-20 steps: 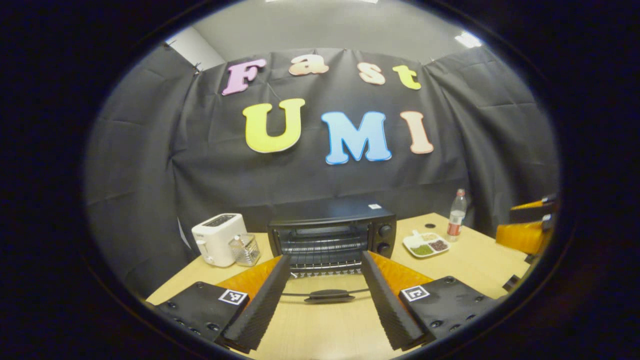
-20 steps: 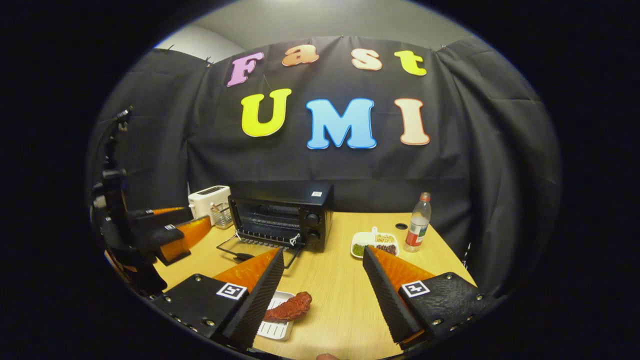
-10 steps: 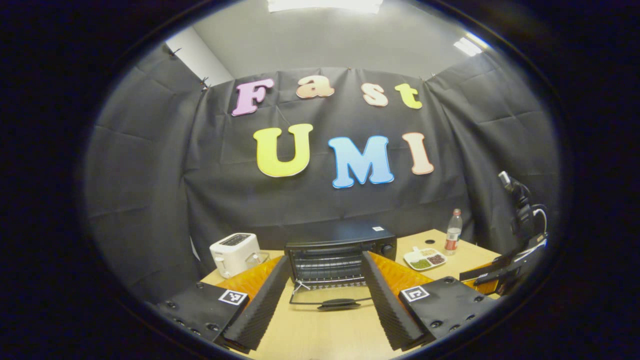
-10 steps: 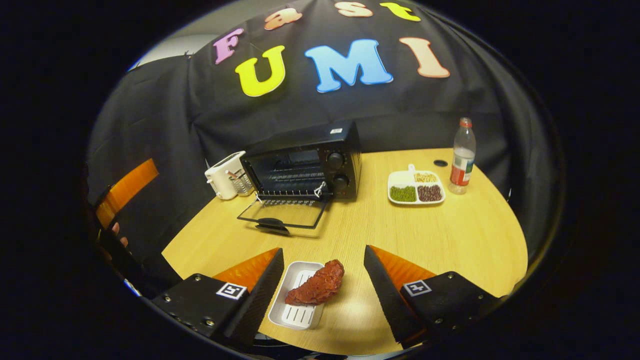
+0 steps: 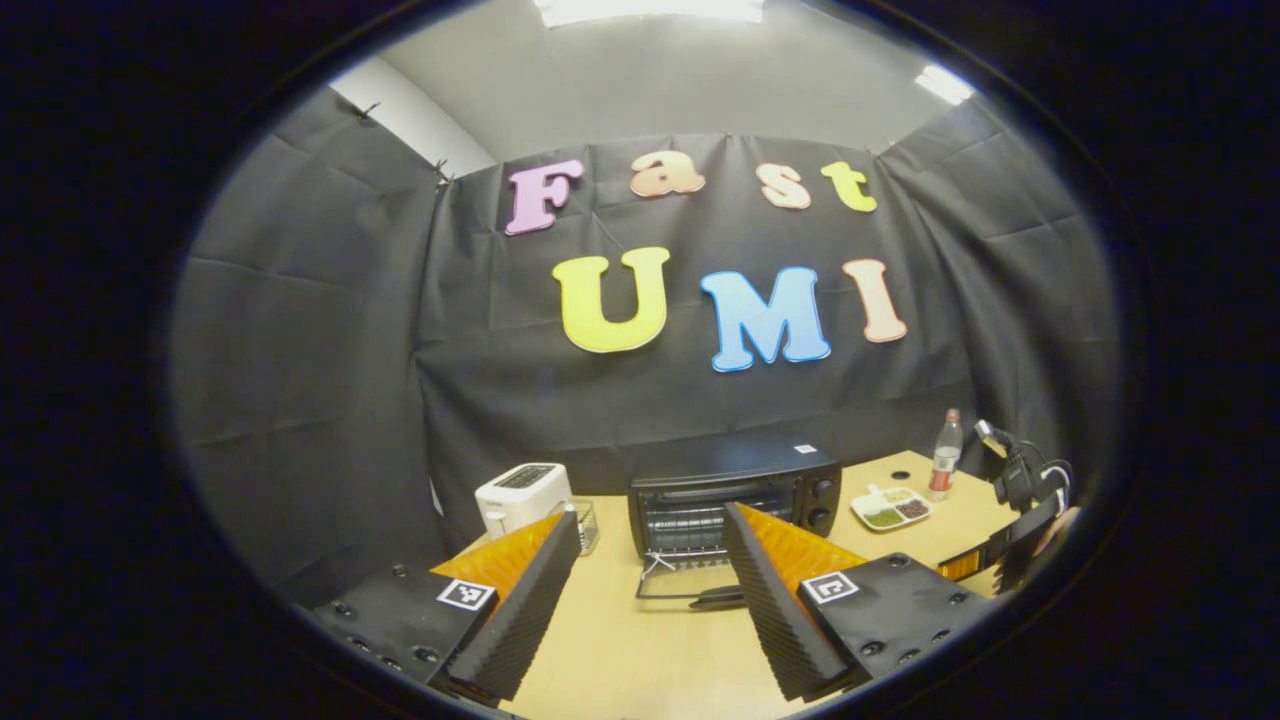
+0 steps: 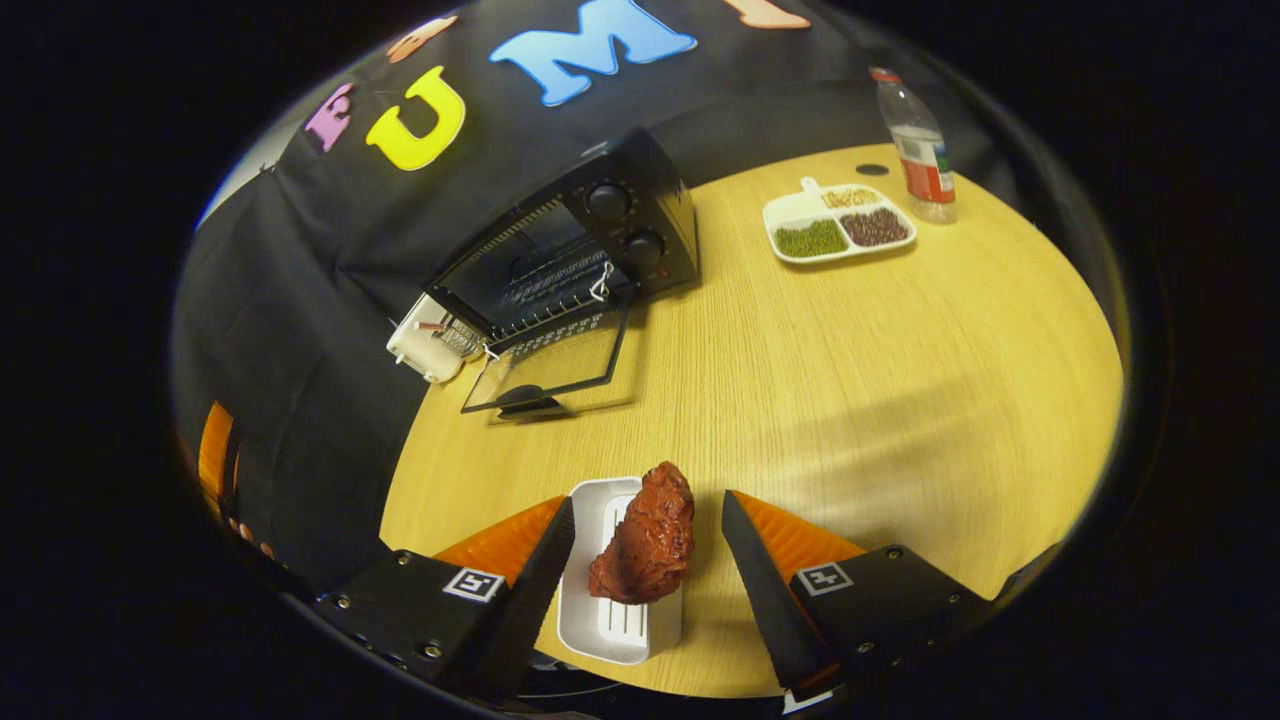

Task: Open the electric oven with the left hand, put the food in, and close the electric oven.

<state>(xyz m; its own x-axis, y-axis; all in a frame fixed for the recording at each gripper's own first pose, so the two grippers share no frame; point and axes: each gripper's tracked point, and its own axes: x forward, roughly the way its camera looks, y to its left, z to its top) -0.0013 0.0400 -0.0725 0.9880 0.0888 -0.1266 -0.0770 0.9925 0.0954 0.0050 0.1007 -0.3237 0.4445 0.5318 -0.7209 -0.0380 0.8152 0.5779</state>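
Note:
The black electric oven (image 5: 735, 488) stands at the back of the table with its glass door (image 5: 690, 588) folded down flat. My left gripper (image 5: 651, 517) is open, holds nothing, and hangs well back from the door. In the right gripper view the oven (image 6: 600, 235) and its lowered door (image 6: 545, 365) sit at the far left. A reddish-brown piece of meat (image 6: 645, 535) lies on a small white tray (image 6: 620, 625) near the table's front edge. My right gripper (image 6: 648, 503) is open just above it, one finger on each side, and neither touches it.
A white toaster (image 5: 522, 495) and a wire rack (image 5: 588, 522) stand left of the oven. A divided plate of beans (image 6: 838, 225) and a plastic bottle (image 6: 915, 140) sit to its right. Bare wooden table (image 6: 900, 380) lies between the tray and the oven.
My left gripper has drawn back from the opened oven door, which now looks smaller and farther right. My right gripper has tipped down and moved over the meat, which now lies between its fingers.

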